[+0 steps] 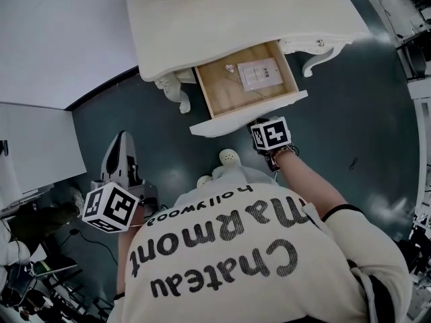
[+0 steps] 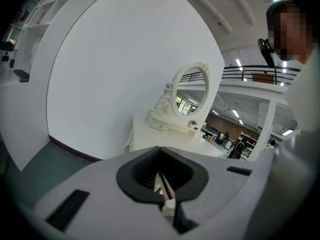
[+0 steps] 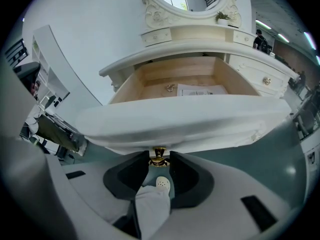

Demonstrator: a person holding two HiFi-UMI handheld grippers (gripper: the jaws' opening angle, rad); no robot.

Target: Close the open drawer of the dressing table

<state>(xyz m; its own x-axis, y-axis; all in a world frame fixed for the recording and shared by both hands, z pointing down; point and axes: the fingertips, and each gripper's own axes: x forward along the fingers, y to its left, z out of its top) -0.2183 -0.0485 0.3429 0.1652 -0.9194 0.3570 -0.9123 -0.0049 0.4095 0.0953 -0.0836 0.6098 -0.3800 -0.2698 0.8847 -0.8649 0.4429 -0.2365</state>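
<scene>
Two grippers showed in the head view. The left gripper (image 1: 122, 141) hung low at the person's left side over the dark green floor (image 1: 350, 99), well apart from the furniture. The right gripper (image 1: 261, 125) sat against the white front of the drawer (image 1: 222, 89). That drawer stood pulled well out from under the top of the white dressing table (image 1: 236, 19). Its wooden bottom bore a white printed sheet (image 1: 259, 74) with a small metal piece (image 1: 229, 67) near it.

Seen in the left gripper view, that tool's jaws were pressed together with nothing between them. Beyond them the table's oval mirror (image 2: 192, 95) stood on the table top before a white wall (image 2: 125, 59).

Seen in the right gripper view, the jaws pinched the drawer's brass knob (image 3: 159, 156), one pad on each side of it, just beneath the curved white drawer front. Behind that front, the open wooden box showed the sheet and the metal piece. Below the jaws appeared a white clog (image 3: 161, 184) and a pale trouser leg (image 3: 150, 209).
</scene>
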